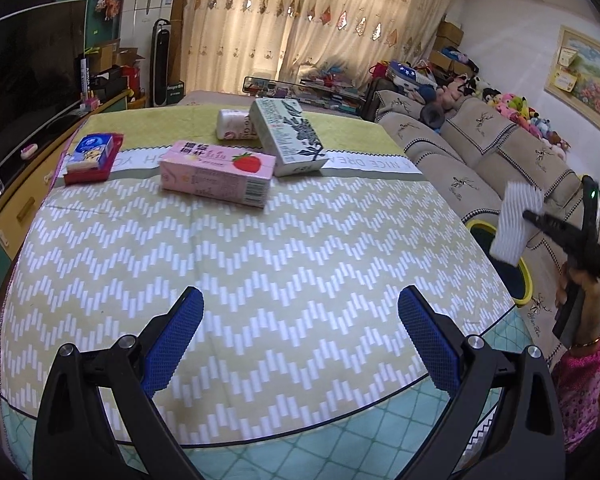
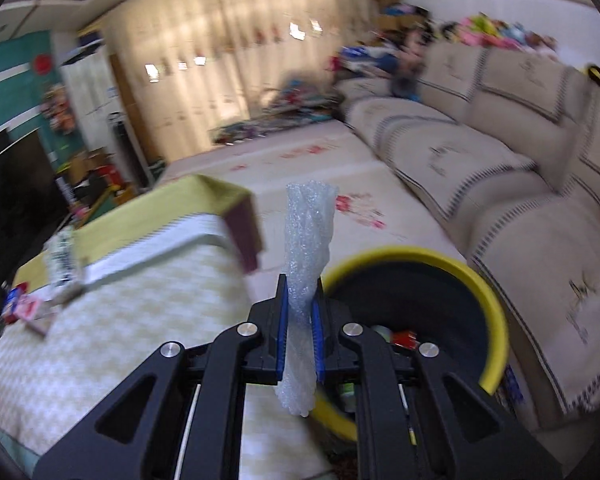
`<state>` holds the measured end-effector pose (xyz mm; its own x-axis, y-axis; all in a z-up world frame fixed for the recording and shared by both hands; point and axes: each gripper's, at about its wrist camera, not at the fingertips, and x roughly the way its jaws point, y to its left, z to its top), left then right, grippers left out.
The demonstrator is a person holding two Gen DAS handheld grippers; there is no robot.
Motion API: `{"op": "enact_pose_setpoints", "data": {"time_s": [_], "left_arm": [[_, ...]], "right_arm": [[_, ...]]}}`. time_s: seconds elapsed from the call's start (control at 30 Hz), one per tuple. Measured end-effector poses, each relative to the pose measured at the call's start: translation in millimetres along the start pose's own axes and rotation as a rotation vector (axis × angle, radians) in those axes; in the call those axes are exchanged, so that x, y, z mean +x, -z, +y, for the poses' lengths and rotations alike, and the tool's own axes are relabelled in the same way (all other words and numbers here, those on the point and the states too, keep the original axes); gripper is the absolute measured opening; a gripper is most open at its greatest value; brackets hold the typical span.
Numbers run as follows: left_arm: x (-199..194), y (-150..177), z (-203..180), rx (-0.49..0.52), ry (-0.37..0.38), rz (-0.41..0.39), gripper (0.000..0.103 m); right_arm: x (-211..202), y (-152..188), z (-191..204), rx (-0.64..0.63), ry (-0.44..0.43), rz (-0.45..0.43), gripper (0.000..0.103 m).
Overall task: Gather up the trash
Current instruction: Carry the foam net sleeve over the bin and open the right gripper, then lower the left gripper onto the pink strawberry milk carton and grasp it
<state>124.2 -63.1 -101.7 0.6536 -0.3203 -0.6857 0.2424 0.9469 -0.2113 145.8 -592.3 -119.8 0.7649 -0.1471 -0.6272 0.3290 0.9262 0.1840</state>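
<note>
A roll of bubble wrap [image 2: 306, 280] is clamped in the right gripper [image 2: 300, 300], just before the yellow-rimmed bin [image 2: 488, 292]; the left gripper [image 1: 300, 320] is held spread, nothing between.

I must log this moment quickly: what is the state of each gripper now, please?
Left gripper: open, holding nothing, over the table.
Right gripper: closed on a piece of bubble wrap, beside the yellow-rimmed bin.
</note>
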Motion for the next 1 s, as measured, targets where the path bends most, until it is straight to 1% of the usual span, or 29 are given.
{"op": "enact_pose_setpoints", "data": {"time_s": [0.13, 0.17, 0.2, 0.27, 0.37, 0.43, 0.6, 0.77, 0.87, 1.0], "left_arm": [[1, -4, -11, 0.017, -0.009, 0.002, 0.096], [2, -6, -15, 0.02, -0.008, 0.004, 0.096], [4, -7, -18, 0.024, -0.006, 0.008, 0.096], [6, -9, -22, 0.03, -0.006, 0.013, 0.096], [10, -11, -28, 0.045, -0.014, 0.016, 0.096], [14, -13, -31, 0.052, -0.016, 0.024, 0.096], [24, -16, -26, 0.057, -0.021, 0.038, 0.096], [38, -26, -4, 0.068, -0.021, 0.053, 0.096], [43, -39, 12, 0.105, -0.027, 0.038, 0.096], [53, -60, 36, 0.162, -0.07, 0.036, 0.096]], "right_arm": [[19, 9, -43, 0.057, 0.06, 0.027, 0.012], [25, 10, -47, 0.064, 0.071, 0.032, 0.012], [31, 11, -53, 0.071, 0.087, 0.04, 0.015], [38, 15, -66, 0.096, 0.106, 0.05, 0.032], [40, 18, -80, 0.126, 0.126, 0.05, 0.042], [39, 21, -84, 0.131, 0.13, 0.05, 0.045], [35, 21, -80, 0.114, 0.117, 0.042, 0.049], [28, 18, -60, 0.099, 0.071, 0.032, 0.05], [25, 17, -43, 0.069, 0.05, 0.03, 0.05], [26, 17, -25, 0.049, 0.032, 0.036, 0.05]]}}
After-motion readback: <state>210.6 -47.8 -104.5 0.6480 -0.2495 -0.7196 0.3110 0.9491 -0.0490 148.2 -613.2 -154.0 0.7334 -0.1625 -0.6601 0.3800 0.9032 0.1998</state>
